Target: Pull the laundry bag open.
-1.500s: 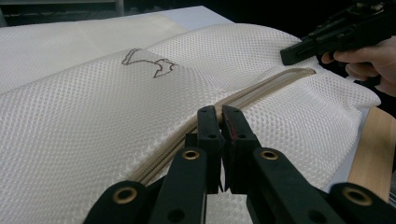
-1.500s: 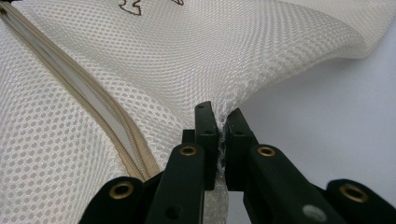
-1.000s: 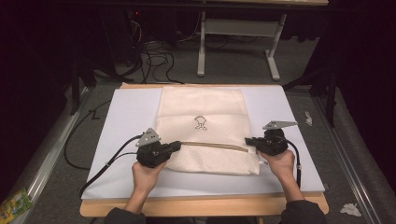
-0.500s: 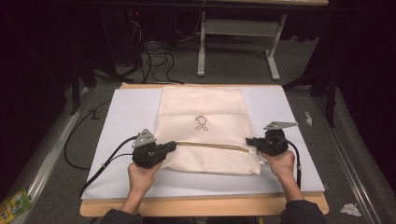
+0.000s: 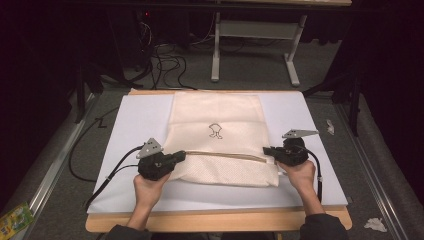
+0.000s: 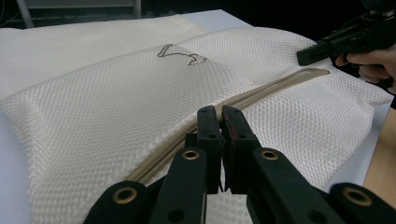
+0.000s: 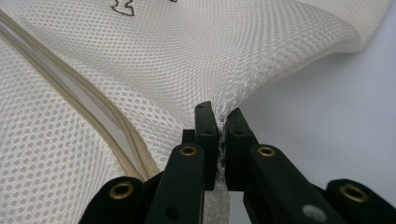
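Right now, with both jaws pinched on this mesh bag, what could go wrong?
The right gripper pinches only a thin fold at the mesh laundry bag edge; pulling may slip or snag it. The left gripper is shut at the zipper, on what I cannot tell, so the bag could bunch.

Cream mesh bag (image 5: 220, 145) — honeycomb weave, tan zip (image 6: 261, 95), dark line drawing (image 5: 216, 131) beyond the black tongs — on white sheet (image 5: 135, 120).

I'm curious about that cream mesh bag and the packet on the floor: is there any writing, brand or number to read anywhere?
No readable text anywhere.
Cream mesh zip bag: a small dark outline drawing, no letters.
Green and yellow packet on the floor: print too small to read.
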Tool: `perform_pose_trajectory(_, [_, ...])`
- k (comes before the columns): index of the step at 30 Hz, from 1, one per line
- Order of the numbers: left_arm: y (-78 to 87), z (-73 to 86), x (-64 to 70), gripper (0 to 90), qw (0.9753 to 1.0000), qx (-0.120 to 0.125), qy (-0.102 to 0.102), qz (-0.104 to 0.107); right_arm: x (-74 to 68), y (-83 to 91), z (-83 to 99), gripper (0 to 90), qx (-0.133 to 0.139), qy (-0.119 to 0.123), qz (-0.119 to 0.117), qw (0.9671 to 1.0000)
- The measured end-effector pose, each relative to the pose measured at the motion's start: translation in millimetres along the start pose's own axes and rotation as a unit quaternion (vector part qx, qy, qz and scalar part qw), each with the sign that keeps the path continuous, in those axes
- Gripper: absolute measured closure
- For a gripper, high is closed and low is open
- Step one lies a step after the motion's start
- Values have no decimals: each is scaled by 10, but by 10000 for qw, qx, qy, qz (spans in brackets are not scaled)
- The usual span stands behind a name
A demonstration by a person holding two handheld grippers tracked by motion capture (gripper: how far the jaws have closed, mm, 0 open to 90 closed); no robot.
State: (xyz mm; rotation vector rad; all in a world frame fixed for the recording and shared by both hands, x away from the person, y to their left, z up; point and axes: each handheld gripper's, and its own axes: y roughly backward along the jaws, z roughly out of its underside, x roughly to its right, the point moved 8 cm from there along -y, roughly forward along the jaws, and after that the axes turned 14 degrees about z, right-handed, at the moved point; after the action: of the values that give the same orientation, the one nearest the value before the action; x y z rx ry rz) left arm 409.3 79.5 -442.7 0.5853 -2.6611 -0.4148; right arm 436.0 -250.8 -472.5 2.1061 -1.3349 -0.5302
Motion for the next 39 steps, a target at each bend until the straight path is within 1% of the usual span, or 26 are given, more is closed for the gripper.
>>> perform_pose_trajectory(4, [37, -6, -18, 872, 10000, 11, 13, -35, 24, 4, -6, 883, 3, -37, 36, 10000])
perform_pose_trajectory(7, [68, -10, -29, 872, 10000, 13, -25, -60, 22, 5, -7, 884, 18, -44, 36, 10000])
perform_pose_trajectory(9, [77, -9, -38, 872, 10000, 70, 34, -27, 17, 4, -13, 883, 20, -68, 11, 10000])
perform_pose_trajectory(14, [96, -11, -47, 872, 10000, 42, 43, -30, 7, 14, -31, 883, 48, -66, -2, 10000])
perform_pose_trajectory(17, [109, -16, -39, 872, 10000, 73, 24, -34, 3, 23, -39, 883, 68, -35, -7, 10000])
perform_pose_trajectory(19, [124, -19, -50, 872, 9999, 90, 55, -64, 11, 28, -45, 883, 72, -35, 20, 10000])
perform_pose_trajectory(21, [151, -30, -52, 872, 9999, 123, 59, -55, 27, 38, -45, 883, 69, -78, 22, 9999])
perform_pose_trajectory(33, [166, -10, -60, 872, 9999, 93, 34, -118, 19, 52, -47, 883, 79, -76, -8, 9999])
perform_pose_trajectory(35, [198, -17, -72, 872, 9998, 117, 34, -160, 29, 59, -54, 883, 95, -48, 44, 9999])
perform_pose_trajectory(39, [261, -25, -103, 872, 9996, 207, 111, -165, 67, 69, -42, 883, 104, -106, 62, 9999])
